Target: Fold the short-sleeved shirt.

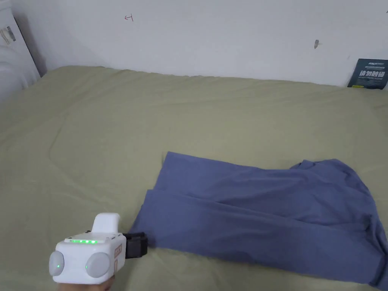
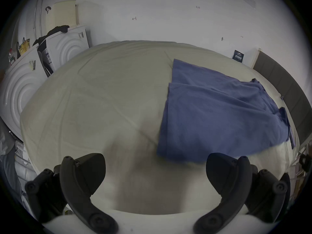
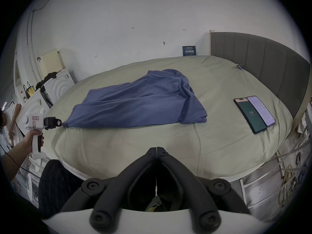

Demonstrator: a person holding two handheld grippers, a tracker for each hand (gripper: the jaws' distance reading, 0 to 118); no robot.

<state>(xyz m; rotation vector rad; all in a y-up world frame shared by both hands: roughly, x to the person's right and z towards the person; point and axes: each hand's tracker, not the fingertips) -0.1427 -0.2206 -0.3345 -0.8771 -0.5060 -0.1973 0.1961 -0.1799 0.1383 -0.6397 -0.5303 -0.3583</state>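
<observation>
shirt (image 1: pixel 265 212) lies lengthwise-folded on bed (image 1: pixel 94 151), just ahead-right of left gripper (image 2: pixel 155 175) | its jaws wide, likely ready for hem corner | right gripper (image 3: pixel 156 150) jaws closed, empty, held back

Soft, even indoor light, no glare; both gripper views are fisheye with dark corners, left one motion-blurred up close.
</observation>
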